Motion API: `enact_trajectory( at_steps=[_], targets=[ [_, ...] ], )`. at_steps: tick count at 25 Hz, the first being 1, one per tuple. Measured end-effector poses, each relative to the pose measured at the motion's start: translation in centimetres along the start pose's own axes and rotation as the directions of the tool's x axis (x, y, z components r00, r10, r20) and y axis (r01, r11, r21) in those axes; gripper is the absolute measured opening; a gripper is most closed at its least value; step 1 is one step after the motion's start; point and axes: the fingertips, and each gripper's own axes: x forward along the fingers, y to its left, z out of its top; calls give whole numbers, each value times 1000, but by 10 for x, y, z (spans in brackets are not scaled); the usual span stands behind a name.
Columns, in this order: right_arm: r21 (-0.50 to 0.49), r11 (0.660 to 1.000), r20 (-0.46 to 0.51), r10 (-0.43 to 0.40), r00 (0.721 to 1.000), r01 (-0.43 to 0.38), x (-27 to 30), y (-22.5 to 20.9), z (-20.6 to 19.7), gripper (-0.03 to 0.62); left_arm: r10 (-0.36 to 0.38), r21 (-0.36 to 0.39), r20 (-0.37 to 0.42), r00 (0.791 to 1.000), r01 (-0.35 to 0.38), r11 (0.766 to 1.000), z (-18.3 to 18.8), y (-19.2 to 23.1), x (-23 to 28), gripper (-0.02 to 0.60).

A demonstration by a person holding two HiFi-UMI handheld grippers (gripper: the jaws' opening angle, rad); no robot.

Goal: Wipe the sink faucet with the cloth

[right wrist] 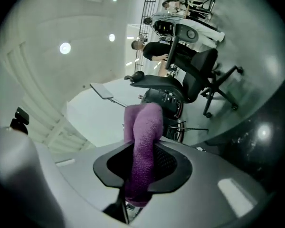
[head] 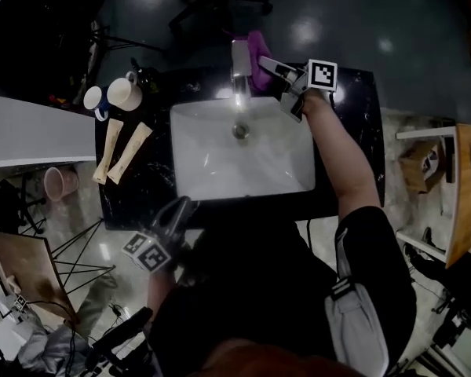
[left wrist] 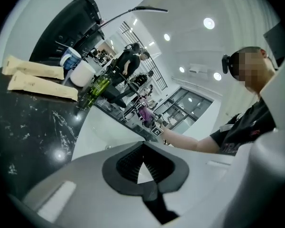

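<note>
A purple cloth [head: 258,56] is pinched in my right gripper [head: 273,67], which is held up beside the chrome faucet [head: 239,71] at the far rim of the white sink [head: 200,155]. In the right gripper view the cloth [right wrist: 145,141] stands folded between the jaws and sticks out past them; the faucet is out of that view. My left gripper [head: 175,213] hangs shut and empty at the sink's near left corner. In the left gripper view, the left gripper [left wrist: 141,167] has its pads together, and the right arm and cloth [left wrist: 145,113] show far off.
Two cream tubes [head: 119,150] lie on the black counter [head: 141,187] left of the sink, with a white mug [head: 124,93] and a blue-and-white cup [head: 94,99] behind them. An office chair [right wrist: 190,82] stands beyond the counter. A wooden shelf [head: 467,187] is at the right.
</note>
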Motion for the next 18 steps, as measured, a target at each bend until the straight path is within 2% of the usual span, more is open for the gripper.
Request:
enact_trajectory(
  at_steps=[3,6,9,11,12,14,16,18],
  targets=[
    [112,986,11,-125,992,123,3,-33,-15,98,-6,-21,25,1000,6,1000,-3,14,-14,0],
    [133,951,-37,-276,960,279,9,-65,-21,98,7,-40,36,999,-6,999,-8,24,-26,0],
    [93,888,-124,-438,891,450,13,-98,-30,97,20,-54,45,999,-17,998,-8,29,-31,0],
    [41,848,-161,-516,842,528,14,-108,-32,97,29,-55,45,999,-26,998,-5,30,-34,0],
    [21,837,-172,-536,826,548,15,-110,-33,97,31,-56,45,998,-29,998,-4,30,-35,0],
    [9,829,-181,-548,816,559,14,-111,-34,97,22,-55,57,998,-19,998,-5,32,-39,0],
    [12,833,-174,-543,821,553,14,-110,-33,97,10,-51,69,998,-6,999,-6,35,-43,0],
    [23,847,-148,-522,840,530,13,-104,-30,97,20,-52,67,998,-17,999,-3,34,-45,0]
  ],
)
